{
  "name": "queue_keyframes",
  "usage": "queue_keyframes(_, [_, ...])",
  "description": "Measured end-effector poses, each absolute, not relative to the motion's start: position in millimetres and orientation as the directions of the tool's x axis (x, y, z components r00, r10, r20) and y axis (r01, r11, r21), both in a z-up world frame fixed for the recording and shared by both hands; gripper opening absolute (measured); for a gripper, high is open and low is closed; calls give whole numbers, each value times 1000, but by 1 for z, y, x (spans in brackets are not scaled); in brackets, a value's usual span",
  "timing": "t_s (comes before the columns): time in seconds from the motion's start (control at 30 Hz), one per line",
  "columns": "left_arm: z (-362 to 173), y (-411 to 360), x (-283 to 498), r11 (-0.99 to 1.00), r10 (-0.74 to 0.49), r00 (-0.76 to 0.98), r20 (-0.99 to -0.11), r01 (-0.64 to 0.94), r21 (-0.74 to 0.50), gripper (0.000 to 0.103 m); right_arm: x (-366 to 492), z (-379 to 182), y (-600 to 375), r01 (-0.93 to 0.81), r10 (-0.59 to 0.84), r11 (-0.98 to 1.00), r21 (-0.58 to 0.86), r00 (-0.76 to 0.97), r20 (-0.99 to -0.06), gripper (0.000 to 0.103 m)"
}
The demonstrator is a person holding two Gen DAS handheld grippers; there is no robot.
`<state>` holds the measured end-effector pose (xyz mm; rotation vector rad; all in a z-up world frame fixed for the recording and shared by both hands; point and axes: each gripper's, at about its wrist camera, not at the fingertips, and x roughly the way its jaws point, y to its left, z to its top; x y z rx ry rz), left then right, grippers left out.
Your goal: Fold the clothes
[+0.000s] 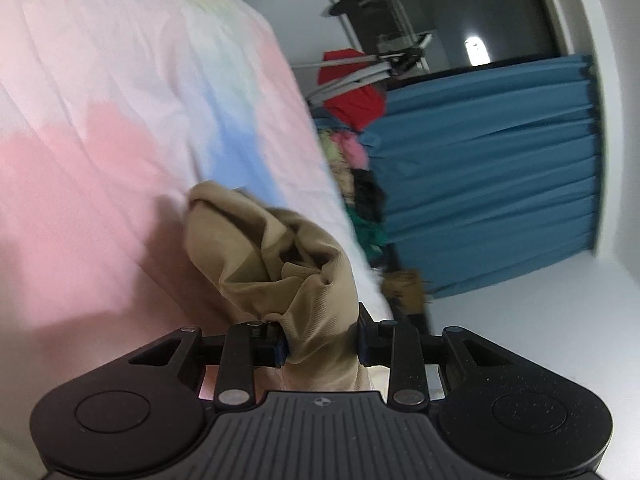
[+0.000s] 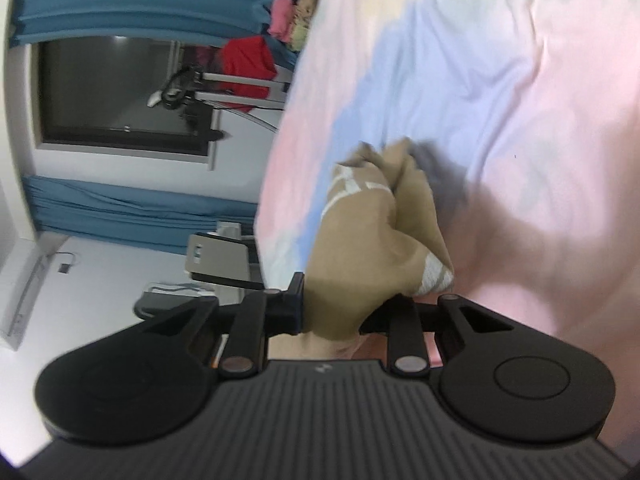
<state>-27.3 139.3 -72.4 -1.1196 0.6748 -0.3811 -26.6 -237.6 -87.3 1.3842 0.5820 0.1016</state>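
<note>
A tan garment (image 1: 276, 256) is bunched in my left gripper (image 1: 320, 344), which is shut on it above the pastel pink, blue and white bedsheet (image 1: 120, 120). In the right wrist view the same tan garment (image 2: 368, 232), with white printed marks, is bunched in my right gripper (image 2: 334, 312), which is shut on it over the bedsheet (image 2: 500, 100). Both views are tilted and blurred. The rest of the garment is hidden behind the bunched folds.
A pile of coloured clothes (image 1: 352, 168) lies at the bed's far edge, with a red garment (image 1: 352, 92) on a metal rack. Blue curtains (image 1: 480, 184) and a dark window (image 1: 440, 12) stand behind. A grey box (image 2: 218, 256) sits beside the bed.
</note>
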Motion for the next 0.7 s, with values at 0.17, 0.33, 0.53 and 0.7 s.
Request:
queue_keyframes(0.17, [-38, 107, -17, 356, -674, 678, -293, -49, -933, 33, -45, -51, -276, 234, 353, 143, 962, 896, -271, 26])
queue_keyframes(0.33, [-4, 26, 46, 440, -720, 580, -381, -43, -897, 33, -34, -32, -340, 237, 255, 131, 963, 930, -264, 26])
queue_keyframes(0.53, [12, -105, 163, 490, -759, 492, -427, 0, -872, 32, 32, -7, -442, 281, 90, 243, 928, 946, -310, 26])
queue_keyframes(0.7, [17, -212, 253, 494, -781, 474, -407, 68, -867, 31, 103, 11, -524, 296, -38, 344, 891, 953, -302, 26])
